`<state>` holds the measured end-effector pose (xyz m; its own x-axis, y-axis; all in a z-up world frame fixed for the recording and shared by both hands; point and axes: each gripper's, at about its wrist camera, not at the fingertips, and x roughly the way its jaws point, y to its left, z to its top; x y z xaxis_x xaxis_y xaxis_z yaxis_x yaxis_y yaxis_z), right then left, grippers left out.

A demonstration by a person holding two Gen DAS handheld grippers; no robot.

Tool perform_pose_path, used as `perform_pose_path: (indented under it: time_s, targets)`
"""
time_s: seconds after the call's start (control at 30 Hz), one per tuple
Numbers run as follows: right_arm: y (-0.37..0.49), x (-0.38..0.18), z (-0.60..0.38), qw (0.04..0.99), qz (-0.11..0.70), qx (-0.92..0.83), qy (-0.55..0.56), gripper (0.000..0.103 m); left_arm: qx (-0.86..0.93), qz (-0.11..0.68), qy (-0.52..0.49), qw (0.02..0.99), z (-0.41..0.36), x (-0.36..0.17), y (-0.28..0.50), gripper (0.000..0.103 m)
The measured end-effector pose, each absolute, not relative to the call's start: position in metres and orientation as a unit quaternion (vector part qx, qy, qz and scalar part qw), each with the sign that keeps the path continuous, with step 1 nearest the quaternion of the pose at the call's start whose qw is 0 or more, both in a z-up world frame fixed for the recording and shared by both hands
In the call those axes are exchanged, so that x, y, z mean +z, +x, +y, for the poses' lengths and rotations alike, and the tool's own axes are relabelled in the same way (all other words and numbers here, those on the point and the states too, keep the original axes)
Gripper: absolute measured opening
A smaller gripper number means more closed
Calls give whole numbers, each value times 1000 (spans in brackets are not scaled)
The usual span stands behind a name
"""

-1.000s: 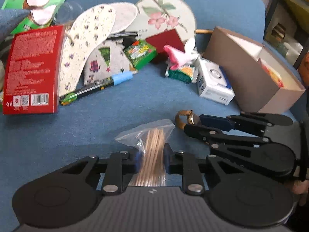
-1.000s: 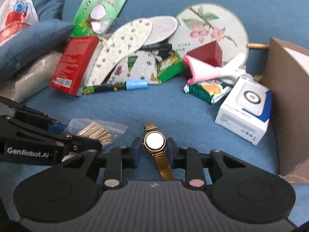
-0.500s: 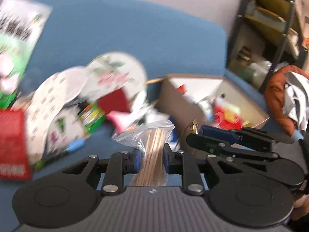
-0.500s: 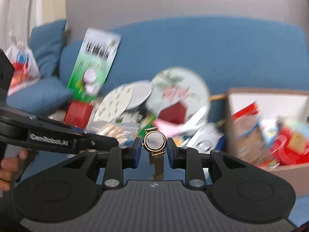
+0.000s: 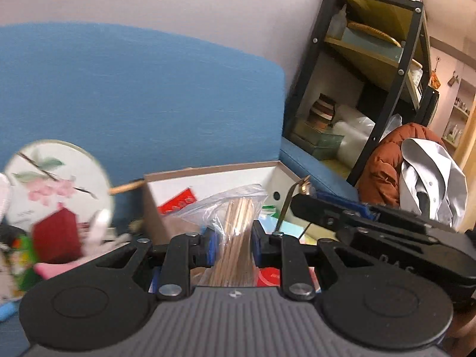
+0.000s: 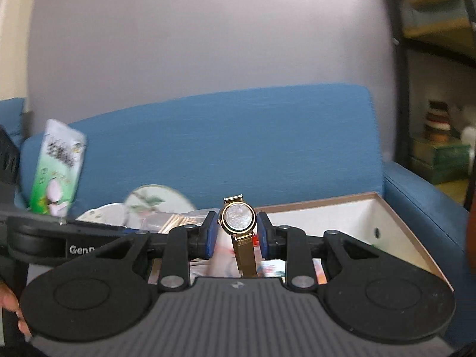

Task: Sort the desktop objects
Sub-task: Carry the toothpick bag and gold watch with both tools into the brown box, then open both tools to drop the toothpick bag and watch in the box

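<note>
Fingers [image 6: 263, 235] pinch watch [image 6: 239, 218] — toothpick bag [image 5: 235, 223] likewise.

- The cardboard box [image 5: 208, 175] sits on the sofa [image 5: 119, 95], right of the round fan [image 5: 56, 178]
- The shelf rack [image 5: 372, 68] stands right of the sofa
- The jacket [image 5: 386, 160] lies before the rack
</note>
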<state>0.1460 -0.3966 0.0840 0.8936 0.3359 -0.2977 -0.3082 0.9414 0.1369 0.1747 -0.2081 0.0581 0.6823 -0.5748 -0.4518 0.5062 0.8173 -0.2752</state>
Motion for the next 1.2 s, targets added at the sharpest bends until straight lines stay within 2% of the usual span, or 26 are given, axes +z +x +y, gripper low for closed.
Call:
perform_pose_path:
  time_s: [0.37, 0.63, 0.67, 0.77, 0.8, 0.87, 0.93, 1.0, 1.03, 1.07, 1.2]
  targets:
    - [200, 15, -427, 960, 245, 127, 53, 27, -283, 303, -47, 909, -247, 7, 216, 23]
    - [211, 1, -432, 960, 255, 115, 29, 27, -276, 312, -40, 908, -257, -8, 229, 24]
    - [213, 0, -431, 960, 256, 113, 24, 27, -275, 310, -41, 909, -256, -8, 228, 27]
    - [214, -1, -429, 961, 255, 108, 16, 30, -268, 303, -43, 913, -250, -6, 225, 44]
    - [212, 0, -429, 962, 252, 103, 14, 33, -258, 304, -43, 916, -247, -5, 225, 54]
    - [209, 3, -430, 965, 245, 90, 10, 47, -266, 301, -56, 914, -240, -3, 225, 62]
    - [206, 5, -431, 967, 243, 78, 2, 53, -284, 297, -80, 908, -232, 1, 222, 87]
    - [202, 8, -430, 967, 246, 73, -8, 71, -287, 286, -88, 910, -229, 7, 213, 97]
    - [199, 9, -429, 967, 244, 72, -12, 88, -280, 279, -81, 915, -229, 10, 208, 101]
    - [195, 11, -428, 969, 237, 71, -17, 93, -277, 274, -72, 918, -231, 13, 204, 102]
    - [180, 18, -419, 971, 221, 81, -44, 93, -278, 258, -36, 925, -231, 20, 185, 103]
